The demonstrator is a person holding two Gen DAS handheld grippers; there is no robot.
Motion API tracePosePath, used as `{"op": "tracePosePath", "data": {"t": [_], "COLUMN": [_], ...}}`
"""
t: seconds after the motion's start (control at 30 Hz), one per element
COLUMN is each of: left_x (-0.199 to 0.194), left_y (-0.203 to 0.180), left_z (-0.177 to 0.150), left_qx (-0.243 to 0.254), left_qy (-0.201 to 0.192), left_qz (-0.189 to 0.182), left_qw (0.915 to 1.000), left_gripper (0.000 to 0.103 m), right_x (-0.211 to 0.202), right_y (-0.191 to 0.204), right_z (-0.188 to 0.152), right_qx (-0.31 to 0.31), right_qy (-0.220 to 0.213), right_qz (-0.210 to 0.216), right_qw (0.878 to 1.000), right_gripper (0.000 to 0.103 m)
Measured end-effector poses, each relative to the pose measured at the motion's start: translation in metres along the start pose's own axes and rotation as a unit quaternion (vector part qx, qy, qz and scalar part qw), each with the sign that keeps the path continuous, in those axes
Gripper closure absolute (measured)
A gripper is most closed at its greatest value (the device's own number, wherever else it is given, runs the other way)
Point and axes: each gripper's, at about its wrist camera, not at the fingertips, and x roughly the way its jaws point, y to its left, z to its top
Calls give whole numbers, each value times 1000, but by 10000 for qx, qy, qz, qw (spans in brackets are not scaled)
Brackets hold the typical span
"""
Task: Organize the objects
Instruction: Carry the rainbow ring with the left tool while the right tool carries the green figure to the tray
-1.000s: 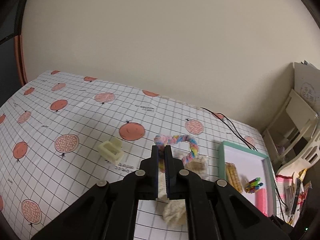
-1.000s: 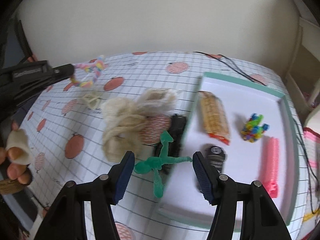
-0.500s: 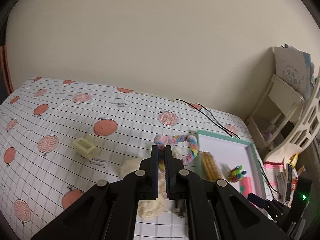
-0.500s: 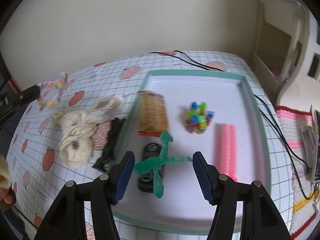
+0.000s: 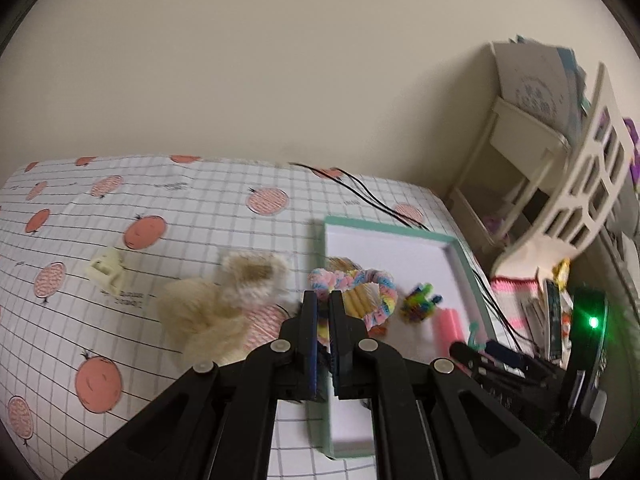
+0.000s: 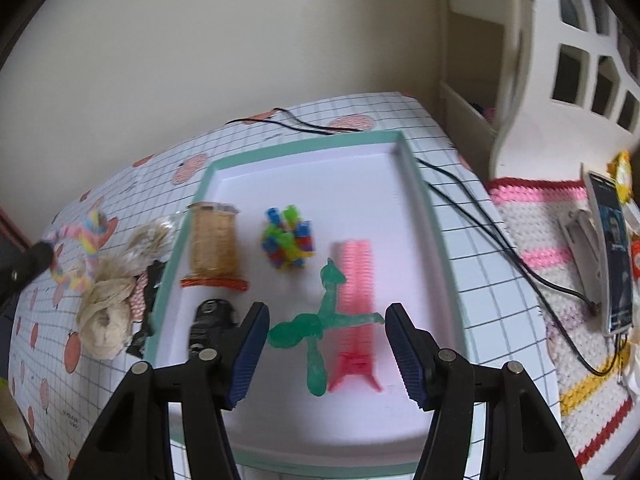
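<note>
**Pastel scrunchie and green figure held over the tray**

Left of the left gripper [image 5: 325, 300], a cream claw clip [image 5: 105, 270] and fluffy beige scrunchies [image 5: 216, 312] lie on the fruit-printed worktop [image 5: 120, 208]. Its jaws are pinched nearly closed on a twisted pastel rainbow scrunchie [image 5: 360, 280], a soft loop that stands up beyond the tips, above the left edge of the teal-rimmed tray [image 5: 466, 256]. The right gripper [image 6: 325, 324] has its jaws spread wide, a translucent green stick figure [image 6: 320, 320] spanning them over the tray's white floor.
</note>
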Motion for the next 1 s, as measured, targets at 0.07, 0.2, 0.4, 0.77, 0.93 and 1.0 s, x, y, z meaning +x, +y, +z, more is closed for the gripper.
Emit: {"op": "tracePosePath", "data": {"t": [0.07, 0.2, 0.4, 0.77, 0.93, 1.0], "left_x": [4, 9, 20, 35, 39, 41], "left_y": [-8, -22, -47, -67, -73, -75], "left_z": [-4, -14, -28, -46, -52, -55], "left_qx": [41, 194, 550, 986, 1130, 1173], "left_qy": [112, 247, 476, 863, 1051, 1128], "left_qz": [-114, -242, -375, -467, -517, -511], "left_qw": [9999, 9992, 9966, 9903, 9867, 9853], "left_gripper": [98, 98, 98, 98, 98, 98], "right_x": [-1, -3, 1, 7, 7, 8], "right_y": [-6, -16, -26, -26, -23, -22], "right_z": [1, 3, 3, 1, 0, -1], "right_qx": [90, 219, 310, 104, 14, 6], "right_qy": [-48, -124, -29, 107, 118, 144], "right_qz": [-120, -354, -467, -693, -691, -644], "right_qw": [9999, 9991, 9984, 9975, 9975, 9978], "right_gripper": [40, 40, 40, 39, 39, 39]}}
